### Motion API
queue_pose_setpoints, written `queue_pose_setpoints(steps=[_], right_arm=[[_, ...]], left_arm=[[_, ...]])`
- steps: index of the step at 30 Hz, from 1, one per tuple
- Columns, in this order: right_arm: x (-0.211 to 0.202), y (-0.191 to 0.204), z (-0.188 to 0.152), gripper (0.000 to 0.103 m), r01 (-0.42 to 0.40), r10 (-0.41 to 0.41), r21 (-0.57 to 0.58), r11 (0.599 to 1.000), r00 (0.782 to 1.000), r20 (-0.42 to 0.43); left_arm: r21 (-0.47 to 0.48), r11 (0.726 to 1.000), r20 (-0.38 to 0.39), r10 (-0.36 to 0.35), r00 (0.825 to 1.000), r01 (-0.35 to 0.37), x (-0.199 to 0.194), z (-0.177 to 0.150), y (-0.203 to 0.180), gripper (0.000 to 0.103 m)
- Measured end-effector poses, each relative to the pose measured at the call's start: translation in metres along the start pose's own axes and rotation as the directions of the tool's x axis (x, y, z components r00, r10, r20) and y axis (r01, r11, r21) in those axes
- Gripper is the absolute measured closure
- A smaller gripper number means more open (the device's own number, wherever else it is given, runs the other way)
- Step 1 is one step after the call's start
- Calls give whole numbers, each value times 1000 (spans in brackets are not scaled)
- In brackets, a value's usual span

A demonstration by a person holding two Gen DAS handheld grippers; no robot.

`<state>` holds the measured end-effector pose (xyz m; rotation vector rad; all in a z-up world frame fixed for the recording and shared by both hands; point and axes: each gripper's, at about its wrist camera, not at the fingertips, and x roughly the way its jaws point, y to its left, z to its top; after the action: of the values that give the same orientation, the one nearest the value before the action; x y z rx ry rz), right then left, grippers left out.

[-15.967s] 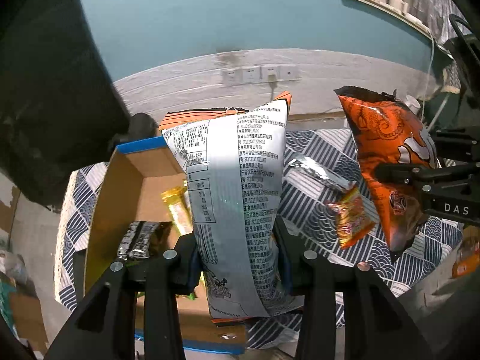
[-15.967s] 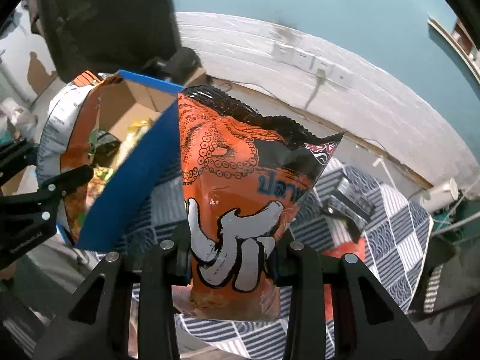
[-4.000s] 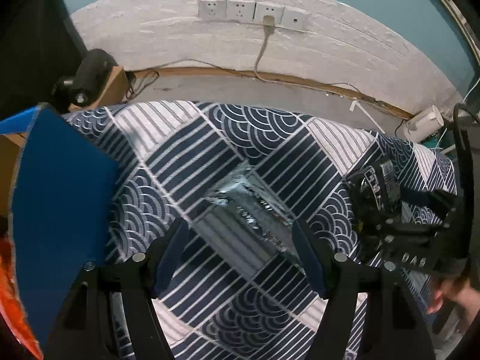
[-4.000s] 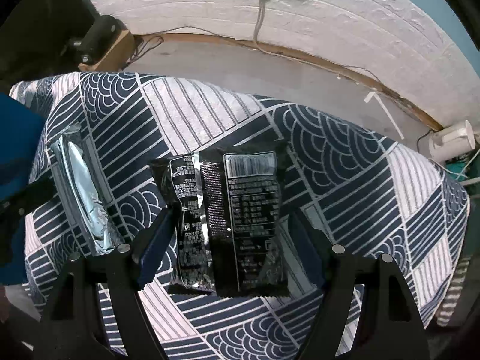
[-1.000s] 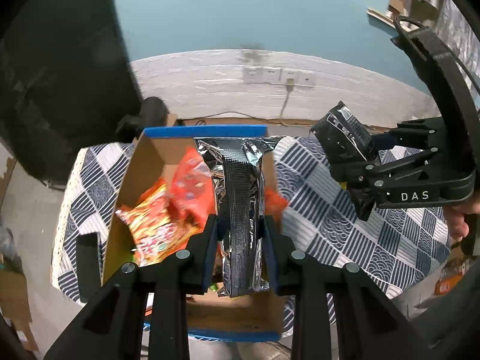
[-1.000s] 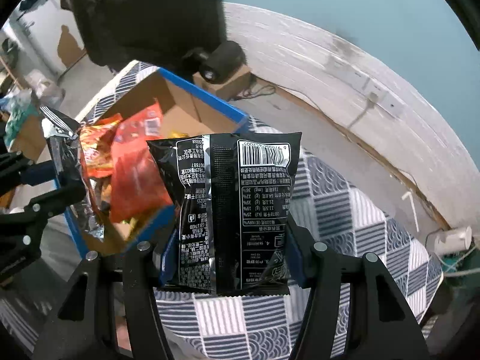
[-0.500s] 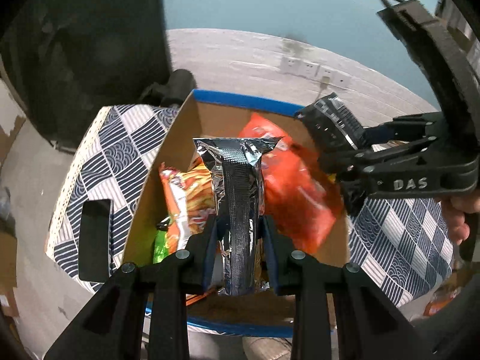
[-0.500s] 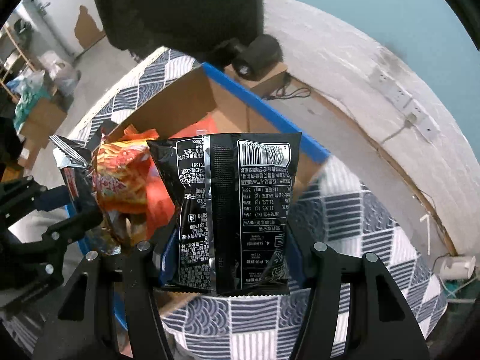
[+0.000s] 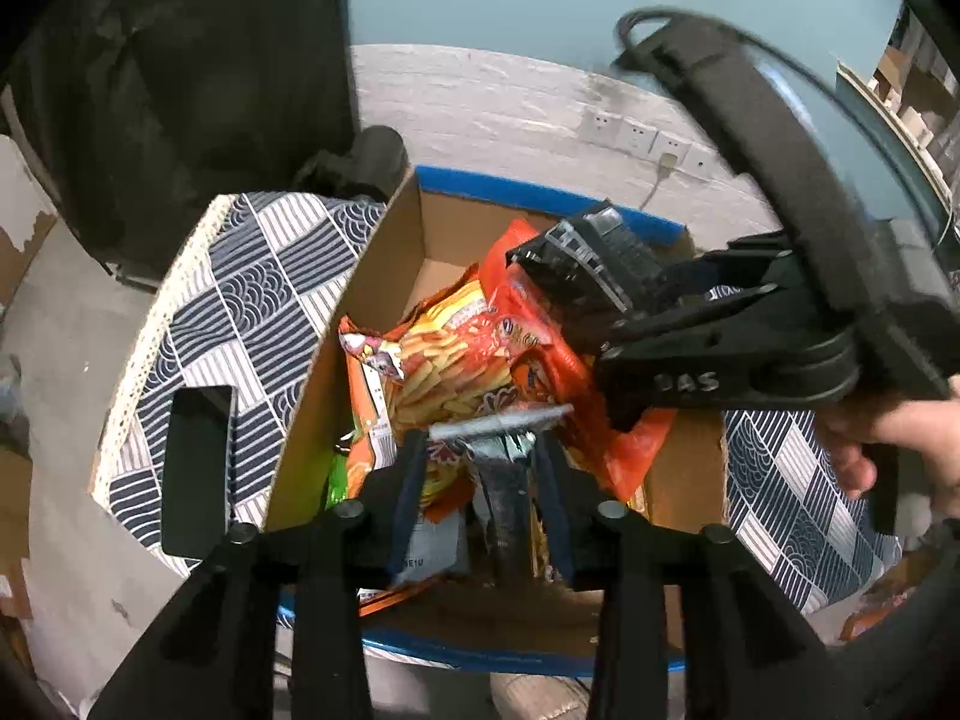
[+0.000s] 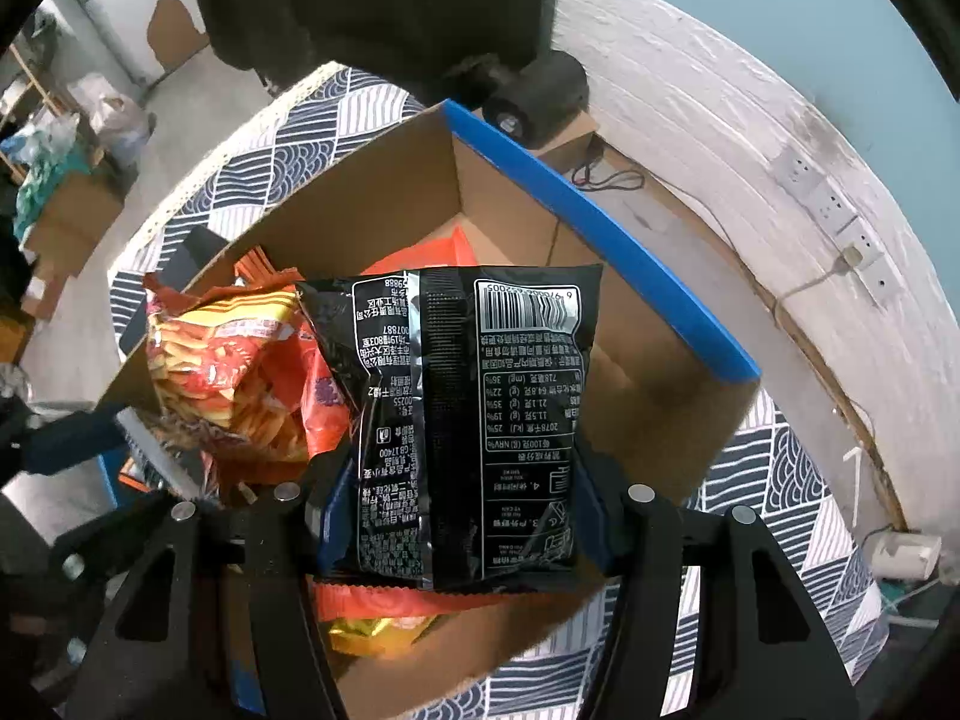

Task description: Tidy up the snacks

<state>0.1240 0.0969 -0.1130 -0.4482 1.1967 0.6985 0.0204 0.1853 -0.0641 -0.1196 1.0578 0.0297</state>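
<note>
While both packets hang over the box [image 10: 600, 240], it looks crowded: the left gripper [image 9: 480, 468] has spread wide, its silver packet [image 9: 504, 480] loose between the jaws, and could snag on the orange bags [image 9: 468, 360]. The right gripper [image 10: 462, 516] pinches a black packet [image 10: 468, 408]; letting go now might collide them or spill over the rim.

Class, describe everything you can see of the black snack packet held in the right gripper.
The black snack packet is a glossy plastic pouch with a centre back seam, white printed text, a nutrition table and a barcode near its top edge. It looks sealed and slightly crumpled. It stands upright, clamped at its lower sides by the right gripper, and hangs over the open cardboard box, above the orange snack bags.
</note>
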Motion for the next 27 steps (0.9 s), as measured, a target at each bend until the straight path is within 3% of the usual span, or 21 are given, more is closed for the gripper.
queue_pose_setpoints(steps=[3,6,17,27], right_arm=[[-3,-4,1,41,-7,6,16,1000,1000,5],[-11,-9,0,30,-11,10,40,999,1000,21],[-56,-12,-14,27,-31,26,50,998,995,96],[-106,-18,-40,27,9,-20,71,997,987,160]], left_arm=[[10,1000,46,20,999,-21,-12,2,-2,44],[17,999,73,29,997,-30,-21,2,-5,37],[69,997,117,38,992,-46,-50,-4,-21,30],[51,997,155,41,987,-50,-72,-5,-26,29]])
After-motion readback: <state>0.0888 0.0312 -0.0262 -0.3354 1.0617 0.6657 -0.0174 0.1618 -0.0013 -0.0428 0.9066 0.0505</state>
